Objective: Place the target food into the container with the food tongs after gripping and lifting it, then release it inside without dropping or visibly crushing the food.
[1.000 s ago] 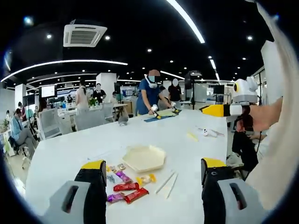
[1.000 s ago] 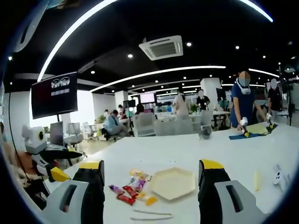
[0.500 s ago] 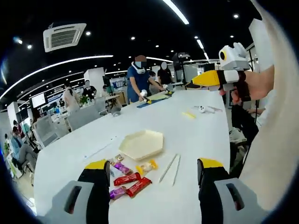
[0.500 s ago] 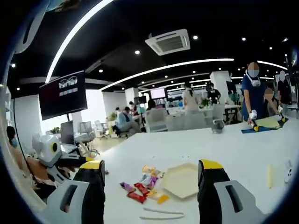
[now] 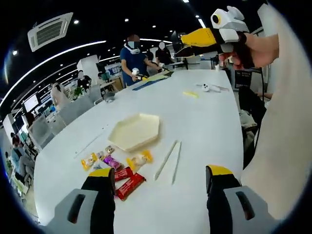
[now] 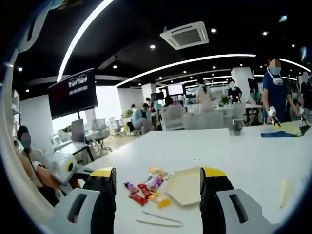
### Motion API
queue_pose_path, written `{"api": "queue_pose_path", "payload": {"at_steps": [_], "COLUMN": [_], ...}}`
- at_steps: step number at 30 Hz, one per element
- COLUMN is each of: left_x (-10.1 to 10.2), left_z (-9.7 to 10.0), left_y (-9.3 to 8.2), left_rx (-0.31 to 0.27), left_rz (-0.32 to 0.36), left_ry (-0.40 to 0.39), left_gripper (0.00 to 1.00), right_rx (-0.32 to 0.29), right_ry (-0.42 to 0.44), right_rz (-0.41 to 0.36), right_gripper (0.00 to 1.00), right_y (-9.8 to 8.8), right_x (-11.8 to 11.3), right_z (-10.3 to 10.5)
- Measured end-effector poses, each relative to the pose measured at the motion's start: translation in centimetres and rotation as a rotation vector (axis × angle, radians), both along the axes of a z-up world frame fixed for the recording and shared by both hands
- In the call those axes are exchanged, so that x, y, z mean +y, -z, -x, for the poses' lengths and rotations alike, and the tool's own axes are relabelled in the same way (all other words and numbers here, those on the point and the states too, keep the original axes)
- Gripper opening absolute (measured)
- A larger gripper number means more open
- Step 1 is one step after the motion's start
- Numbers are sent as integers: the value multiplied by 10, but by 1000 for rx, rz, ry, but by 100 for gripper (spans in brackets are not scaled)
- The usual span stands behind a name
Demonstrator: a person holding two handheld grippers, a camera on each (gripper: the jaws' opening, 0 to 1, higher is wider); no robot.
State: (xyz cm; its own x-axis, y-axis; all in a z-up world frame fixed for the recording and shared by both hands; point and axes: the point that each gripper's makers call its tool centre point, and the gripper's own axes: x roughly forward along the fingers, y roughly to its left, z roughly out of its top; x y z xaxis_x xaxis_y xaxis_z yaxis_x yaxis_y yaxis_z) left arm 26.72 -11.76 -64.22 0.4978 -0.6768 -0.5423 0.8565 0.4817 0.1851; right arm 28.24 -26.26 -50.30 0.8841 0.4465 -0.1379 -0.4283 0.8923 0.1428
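We hold the left gripper [image 5: 158, 183] with its jaws spread wide above the white bench [image 5: 204, 126], and the right gripper [image 6: 155, 187] is spread just as wide, pinching nothing. The wrapped snacks [image 5: 119, 168] lie loose on the bench just beside the pale hexagonal tray [image 5: 134, 130]. The food tongs [image 5: 169, 157] rest flat near them, untouched.

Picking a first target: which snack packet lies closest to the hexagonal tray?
The yellow packet lying just off the tray's near edge, beside the tongs; the red, purple and other packets lie farther out.
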Motion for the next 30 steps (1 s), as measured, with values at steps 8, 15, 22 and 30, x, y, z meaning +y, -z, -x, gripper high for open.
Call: {"api": "queue_pose_path", "payload": {"at_steps": [8, 15, 22, 30], "left_x": [-10, -13, -19, -31], "left_z": [-5, -16, -16, -16], "left_y": [7, 19, 39, 53], "left_rx": [16, 26, 58, 100], "left_rz": [5, 3, -24, 27], "left_ry": [-17, -65, -61, -73], "left_gripper": [64, 69, 67, 64], "right_rx": [15, 20, 31, 42], "right_ry": [-16, -23, -65, -34], "right_rz": [9, 34, 137, 120], "right_gripper": [66, 65, 62, 61], "right_y": [5, 7, 17, 18], "right_x": [-10, -16, -14, -27], "right_z": [0, -2, 2, 1]}}
